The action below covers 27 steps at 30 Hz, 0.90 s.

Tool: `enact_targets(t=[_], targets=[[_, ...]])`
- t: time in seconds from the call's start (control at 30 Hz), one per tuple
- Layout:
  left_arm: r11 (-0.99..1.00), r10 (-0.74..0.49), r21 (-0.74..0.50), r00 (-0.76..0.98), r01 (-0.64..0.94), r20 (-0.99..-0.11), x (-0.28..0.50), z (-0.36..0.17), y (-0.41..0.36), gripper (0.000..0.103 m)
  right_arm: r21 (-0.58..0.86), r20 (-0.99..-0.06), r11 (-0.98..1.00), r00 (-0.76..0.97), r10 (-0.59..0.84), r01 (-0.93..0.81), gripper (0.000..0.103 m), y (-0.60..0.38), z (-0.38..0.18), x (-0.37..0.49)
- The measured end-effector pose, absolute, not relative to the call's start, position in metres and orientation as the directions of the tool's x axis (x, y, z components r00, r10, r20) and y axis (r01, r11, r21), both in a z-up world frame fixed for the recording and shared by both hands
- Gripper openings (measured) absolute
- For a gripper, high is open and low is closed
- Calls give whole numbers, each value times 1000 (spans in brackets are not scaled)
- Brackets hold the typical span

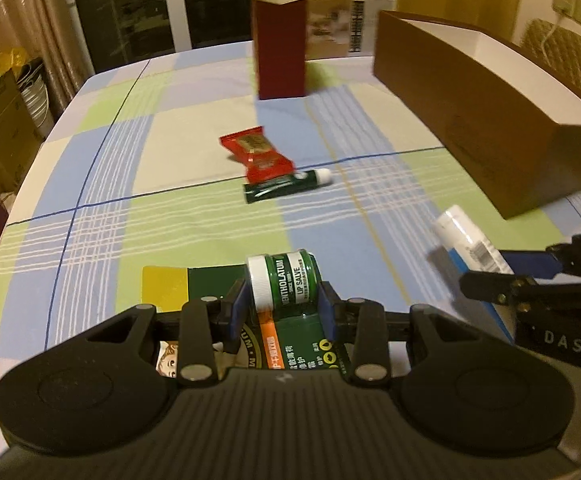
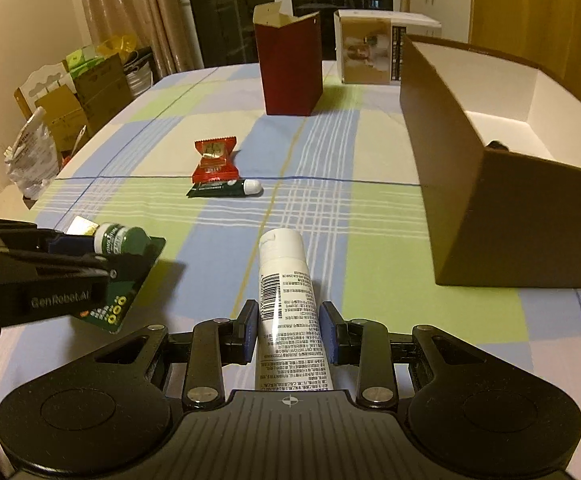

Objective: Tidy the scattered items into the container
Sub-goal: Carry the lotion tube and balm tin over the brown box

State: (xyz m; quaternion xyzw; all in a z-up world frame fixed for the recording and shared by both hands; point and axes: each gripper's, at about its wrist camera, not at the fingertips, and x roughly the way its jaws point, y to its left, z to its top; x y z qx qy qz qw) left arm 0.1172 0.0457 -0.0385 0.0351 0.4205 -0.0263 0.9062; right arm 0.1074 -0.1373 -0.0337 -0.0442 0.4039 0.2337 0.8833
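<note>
Both tongs tilt downward above the checked tablecloth (image 2: pixel 330 184): left gripper (image 1: pixel 282 304) pinching a green carded lip-salve jar (image 1: pixel 282 284), right gripper (image 2: pixel 288 332) beside it pinching a white plastic tube (image 2: pixel 288 292).

The small green jar (image 1: pixel 286 282) carries a white label with the words "MENTHOLATUM" and "LIP SALVE", printed sideways along its body. The green card (image 1: pixel 302 344) behind the jar has Chinese characters in white and on an orange stripe, but they are too small to read with certainty. On the side of the right claw (image 1: pixel 562 346) the letters "DAS" are visible in the left wrist view. On the side of the left claw (image 2: pixel 60 300) stands "GenRobot.AI". The white tube (image 2: pixel 290 312) shows a barcode and many lines of fine print, not readable.
</note>
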Motion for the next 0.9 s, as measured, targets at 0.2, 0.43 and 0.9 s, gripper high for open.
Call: enact_targets(t=[0.2, 0.43, 0.9], targets=[[992, -35, 56, 678, 113, -734, 110, -20, 27, 32, 105, -696, 892, 608, 383, -441, 35, -147, -12, 96], [988, -56, 63, 710, 140, -702, 106, 1, 12, 32, 99, -657, 913, 663, 359, -396, 35, -169, 13, 89], [973, -143, 50, 759, 225, -635, 131, 50, -41, 32, 72, -541, 941, 780, 315, -330, 35, -217, 76, 111]])
